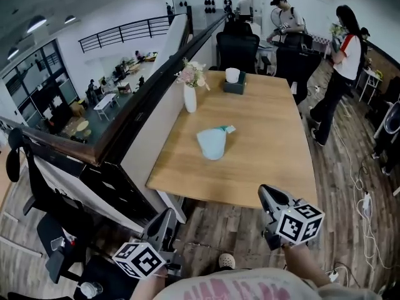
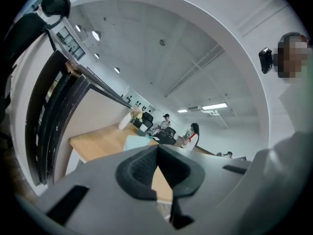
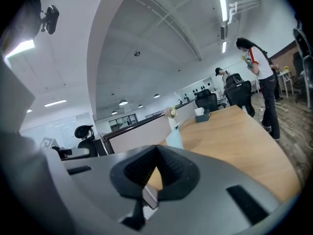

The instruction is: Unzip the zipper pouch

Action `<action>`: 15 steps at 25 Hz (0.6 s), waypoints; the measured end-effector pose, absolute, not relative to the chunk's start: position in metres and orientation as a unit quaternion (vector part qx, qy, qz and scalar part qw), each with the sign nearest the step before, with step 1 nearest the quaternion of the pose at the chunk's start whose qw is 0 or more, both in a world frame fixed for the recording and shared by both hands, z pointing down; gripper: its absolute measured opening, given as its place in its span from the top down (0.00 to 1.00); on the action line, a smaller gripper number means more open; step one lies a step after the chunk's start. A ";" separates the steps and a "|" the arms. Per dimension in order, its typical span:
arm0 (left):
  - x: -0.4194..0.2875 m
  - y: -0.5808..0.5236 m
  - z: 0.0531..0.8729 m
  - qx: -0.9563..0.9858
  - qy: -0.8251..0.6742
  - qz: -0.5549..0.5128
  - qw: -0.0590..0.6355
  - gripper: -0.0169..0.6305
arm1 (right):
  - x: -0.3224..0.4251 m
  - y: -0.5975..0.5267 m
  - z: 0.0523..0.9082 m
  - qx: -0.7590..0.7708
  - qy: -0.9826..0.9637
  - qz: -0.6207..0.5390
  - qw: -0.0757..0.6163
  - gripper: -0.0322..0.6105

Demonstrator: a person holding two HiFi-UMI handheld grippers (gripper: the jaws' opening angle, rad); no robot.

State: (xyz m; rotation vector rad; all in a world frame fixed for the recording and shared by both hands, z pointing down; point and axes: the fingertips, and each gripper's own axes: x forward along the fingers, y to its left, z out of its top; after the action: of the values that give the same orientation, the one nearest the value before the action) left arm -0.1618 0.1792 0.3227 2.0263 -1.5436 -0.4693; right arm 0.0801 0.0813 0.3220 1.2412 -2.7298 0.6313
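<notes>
The left hand-held gripper [image 1: 166,219] is held short of the bench's near edge, over the plank floor [image 1: 212,227], by the near left corner. In the left gripper view its jaws are pressed together with nothing between them [image 2: 157,148]. The right hand-held gripper [image 1: 269,197] is also off the bench [image 1: 275,130], just short of the near edge towards the near right corner. Its jaws too meet tip to tip and pinch nothing [image 3: 156,149].

The zipper pouch [image 1: 212,143], pale blue, lies flat on the bench. It is left of the middle and closer to the near edge than the far one, with a small teal tab [image 1: 229,129] at its far end. It sits beyond both hand-held grippers and between their lines, well apart from each and touched by neither. The left gripper view shows it as a pale patch just above the closed jaw tips [image 2: 135,142]. In the right gripper view it stands a little right of the jaw tips, further along the bench [image 3: 174,137].

Past the pouch, a white vase [image 1: 190,98] of pale flowers [image 1: 192,74] stands by the left edge. A dark box [image 1: 235,86] topped with something white sits near the far edge. Black office chairs [image 1: 237,50] stand past that edge, and two people stand on the floor off the far right corner.
</notes>
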 end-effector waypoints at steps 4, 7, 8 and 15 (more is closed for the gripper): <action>-0.164 0.128 0.324 0.741 -0.587 -0.187 0.266 0.97 | 0.077 0.019 0.320 0.388 -0.899 0.200 0.041 0.95; -0.162 0.094 0.328 0.741 -0.586 -0.194 0.264 0.97 | 0.078 -0.017 0.325 0.381 -0.902 0.200 0.046 0.95; -0.161 0.083 0.330 0.742 -0.584 -0.194 0.266 0.97 | 0.078 -0.027 0.328 0.380 -0.901 0.202 0.046 0.95; -0.155 0.019 0.366 0.748 -0.571 -0.143 0.307 0.97 | 0.083 -0.074 0.369 0.393 -0.881 0.255 0.056 0.95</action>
State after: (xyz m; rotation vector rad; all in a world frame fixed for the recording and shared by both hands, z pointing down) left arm -0.1550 0.0189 0.3665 1.9792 -1.5098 -0.3778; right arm 0.0829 -0.0742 0.3693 1.1932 -2.6742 0.7750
